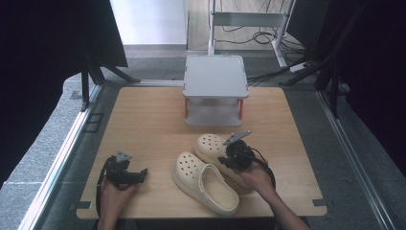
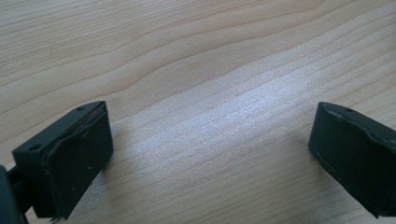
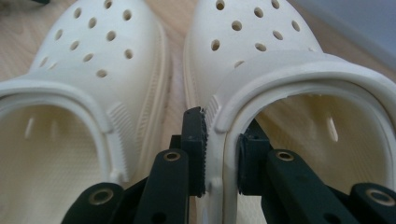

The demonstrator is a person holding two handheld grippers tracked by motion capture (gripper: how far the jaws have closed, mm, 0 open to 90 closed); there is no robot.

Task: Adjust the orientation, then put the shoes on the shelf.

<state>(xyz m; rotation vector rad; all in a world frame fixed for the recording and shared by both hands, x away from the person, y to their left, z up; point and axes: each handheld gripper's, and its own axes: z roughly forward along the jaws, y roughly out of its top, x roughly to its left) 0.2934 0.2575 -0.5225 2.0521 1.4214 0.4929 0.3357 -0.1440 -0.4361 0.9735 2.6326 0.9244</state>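
Two cream clogs lie side by side on the wooden table [image 1: 143,120]. The left clog [image 1: 203,181] is nearer me and the right clog [image 1: 213,146] sits farther back. My right gripper [image 1: 229,160] is shut on the right clog's inner side wall [image 3: 219,154], one jaw outside and one inside the opening. The left clog [image 3: 70,93] lies just beside it in the right gripper view. My left gripper [image 1: 139,173] rests low at the table's front left, open, with bare wood [image 2: 210,140] between its jaws.
A grey two-level stand [image 1: 215,76] with red posts stands at the back middle of the table. Black curtains hang at both sides. Cables lie on the floor behind the table.
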